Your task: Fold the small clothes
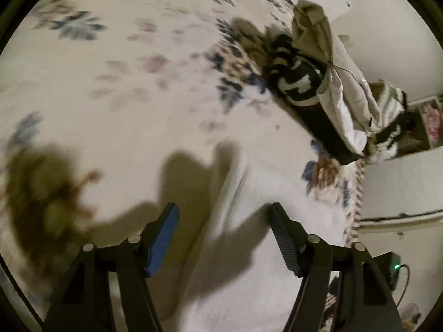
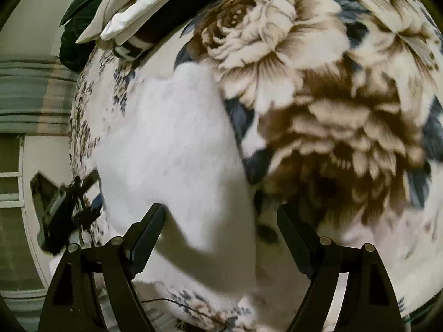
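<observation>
Over the bed we go, and on the left side the left hand-held gripper [image 1: 224, 213] hangs with its fingers spread wide, nothing between them, a blue pad [image 1: 162, 242] showing on the left finger. Below and between those fingers lies a white garment [image 1: 235, 249], spread on the floral blanket [image 1: 110, 69]; the picture is blurred, so I cannot tell whether the fingers touch the cloth. Shadows of the tool fall dark across the blanket and the garment. Further right in that left wrist view, well apart from the gripper, a pile of clothes [image 1: 332, 83] sits near the bed's edge: pale fabric draped over a black-and-white striped piece, on top of something dark.

Across to the right wrist view now. At its left edge the other tool shows as a dark shape beside the bed. The white garment [image 2: 171, 152] fills the middle left, lying flat on the floral blanket [image 2: 318, 96] with its big brown and cream blooms. The right hand-held gripper [image 2: 221, 215] is also spread wide, holding nothing, its left finger over the garment and its right finger over the blanket, straddling the garment's right edge. Up at the top left, the pile of clothes [image 2: 133, 8] shows again, white folds above a striped bit.
</observation>
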{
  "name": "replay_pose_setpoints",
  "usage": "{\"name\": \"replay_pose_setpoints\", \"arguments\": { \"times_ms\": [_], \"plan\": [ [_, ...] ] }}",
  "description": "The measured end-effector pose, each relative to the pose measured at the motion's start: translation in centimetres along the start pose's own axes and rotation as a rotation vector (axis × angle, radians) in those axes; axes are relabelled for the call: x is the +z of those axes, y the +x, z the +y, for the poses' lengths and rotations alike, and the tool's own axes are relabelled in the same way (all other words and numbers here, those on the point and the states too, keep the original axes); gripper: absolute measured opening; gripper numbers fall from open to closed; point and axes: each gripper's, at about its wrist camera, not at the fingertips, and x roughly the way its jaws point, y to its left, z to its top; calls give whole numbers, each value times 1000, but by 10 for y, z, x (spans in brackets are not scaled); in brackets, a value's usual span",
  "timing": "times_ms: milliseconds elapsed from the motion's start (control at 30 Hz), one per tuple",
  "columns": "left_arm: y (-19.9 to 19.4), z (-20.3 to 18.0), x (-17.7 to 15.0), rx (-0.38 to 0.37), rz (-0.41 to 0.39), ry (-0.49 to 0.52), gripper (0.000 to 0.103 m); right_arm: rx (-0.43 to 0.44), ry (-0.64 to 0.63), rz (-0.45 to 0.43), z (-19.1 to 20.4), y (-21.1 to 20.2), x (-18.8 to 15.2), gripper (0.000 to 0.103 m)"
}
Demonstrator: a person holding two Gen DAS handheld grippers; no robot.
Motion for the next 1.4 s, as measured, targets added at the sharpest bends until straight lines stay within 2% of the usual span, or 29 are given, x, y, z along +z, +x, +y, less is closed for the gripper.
{"name": "replay_pose_setpoints", "arguments": {
  "times_ms": [33, 100, 167, 200, 233, 333, 400, 467, 533, 567, 633, 700, 767, 1000, 1067, 1167, 1200, 1233, 1267, 1333, 1367, 1400],
  "plan": [
    [7, -5, 6, -20, 4, 34, 10, 6, 5, 1, 0, 2, 3, 85],
    [8, -24, 10, -10, -6, 116, 9, 12, 4, -1, -3, 3, 13, 85],
    [-5, -49, 15, -34, -74, 200, 9, 3, 4, -15, -8, -2, 19, 85],
    [-6, -56, 17, -29, -81, 226, 9, 5, 8, -21, -8, 1, 21, 85],
    [0, -57, 21, -9, -76, 231, 9, 10, 15, -26, -9, 3, 23, 85],
    [27, -34, 28, 57, 14, 179, 11, 24, 42, -27, -9, 12, 27, 85],
    [24, -26, 28, 25, 38, 155, 15, 29, 48, -26, -9, 12, 29, 85],
    [7, -20, 25, -52, 43, 110, 28, 47, 33, -26, -6, 11, 30, 85],
    [-8, -9, 17, -142, 38, 64, 77, 72, 22, -18, -6, 13, 31, 92],
    [-14, 0, 11, -198, 30, 27, 79, 101, 20, 1, -7, 19, 32, 99],
    [-8, 15, -1, -279, 70, -24, 79, 158, 30, 37, -11, 30, 33, 101],
    [10, 18, -9, -239, 133, -25, 79, 238, 61, 80, -20, 46, 33, 103],
    [28, 22, -19, -206, 207, 24, 79, 318, 95, 110, -28, 59, 34, 103],
    [38, 25, -20, -273, 232, 30, 82, 440, 53, 192, -23, 81, 39, 103],
    [42, 25, -18, -294, 246, 24, 84, 438, 41, 226, -20, 91, 40, 103],
    [45, 16, -20, -323, 242, 35, 83, 429, 22, 256, -10, 101, 44, 103],
    [44, 13, -22, -340, 237, 46, 79, 429, 19, 262, -8, 103, 45, 103],
    [43, 8, -26, -353, 234, 62, 62, 430, 16, 261, -6, 103, 46, 103],
    [41, 1, -29, -348, 220, 75, 57, 429, 17, 245, -3, 102, 46, 103],
    [35, -3, -34, -355, 187, 66, 44, 413, 10, 217, -3, 96, 41, 86],
    [33, -3, -33, -354, 177, 60, 43, 391, 7, 198, -3, 92, 39, 75],
    [30, -5, -34, -358, 167, 53, 40, 390, 8, 185, -2, 89, 37, 68]
  ]
}}
